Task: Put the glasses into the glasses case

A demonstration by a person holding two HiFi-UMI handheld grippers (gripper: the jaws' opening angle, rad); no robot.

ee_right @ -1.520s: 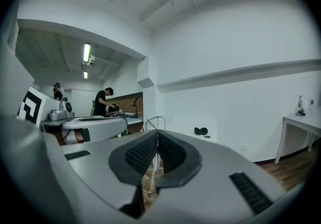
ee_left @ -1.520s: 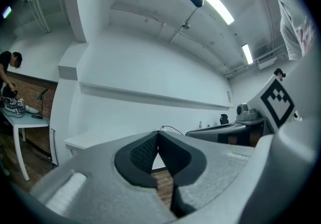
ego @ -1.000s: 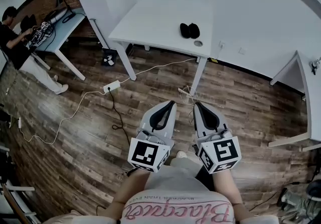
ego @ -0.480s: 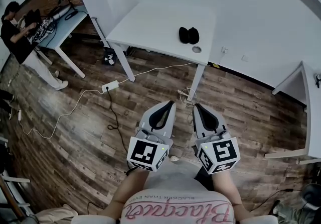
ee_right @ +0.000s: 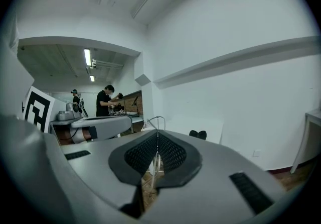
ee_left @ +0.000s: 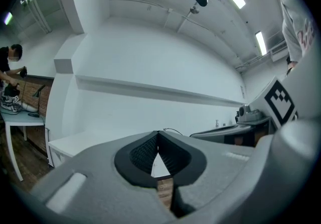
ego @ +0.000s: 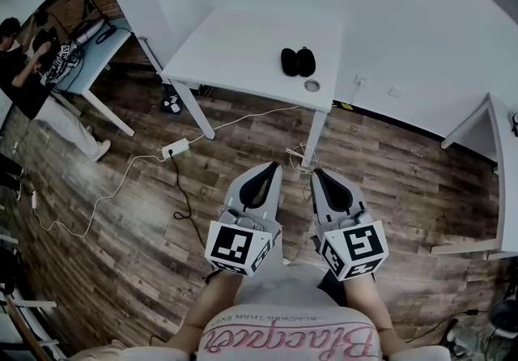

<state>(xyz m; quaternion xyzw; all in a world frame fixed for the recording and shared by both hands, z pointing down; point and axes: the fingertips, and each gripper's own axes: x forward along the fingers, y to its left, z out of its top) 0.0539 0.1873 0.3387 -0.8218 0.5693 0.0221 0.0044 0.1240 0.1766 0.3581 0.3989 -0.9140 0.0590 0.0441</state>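
Wood floor; white table bears dark case.

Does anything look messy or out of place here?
A white power strip and loose cords trail across the wood floor near the white table, a possible trip hazard. Nothing looks spilled or broken.

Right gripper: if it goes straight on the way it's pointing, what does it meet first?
Probably the white table ahead, near its front leg, left of the dark objects on top. The right gripper, jaws shut and empty, has only open air before that, though depth is hard to judge.
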